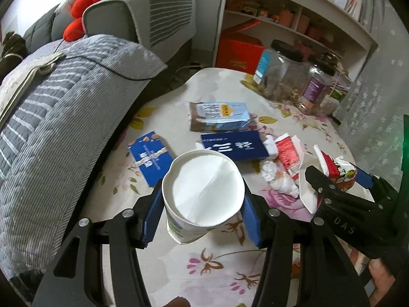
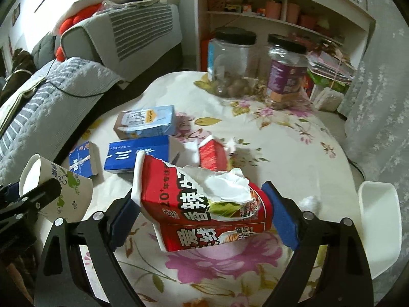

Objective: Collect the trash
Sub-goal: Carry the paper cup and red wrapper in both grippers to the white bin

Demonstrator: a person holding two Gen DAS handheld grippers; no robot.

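My left gripper (image 1: 203, 204) is shut on a white paper cup (image 1: 204, 192), open mouth facing me, held above the floral table. The cup also shows in the right wrist view (image 2: 58, 189), with a green leaf print. My right gripper (image 2: 204, 215) is shut on a torn red snack box (image 2: 204, 204) held above the table; it also shows in the left wrist view (image 1: 340, 172). On the table lie a light blue carton (image 1: 219, 116), a dark blue box (image 1: 235, 144), a small blue box (image 1: 150, 157), a torn red box piece (image 1: 288, 153) and crumpled white tissue (image 1: 278, 181).
Two clear jars with black lids (image 2: 232, 61) (image 2: 286, 69) stand at the table's far side. A grey quilted sofa (image 1: 64, 107) borders the table on the left. A white shelf unit (image 2: 281, 5) stands behind. A white container (image 2: 378, 227) sits at the right edge.
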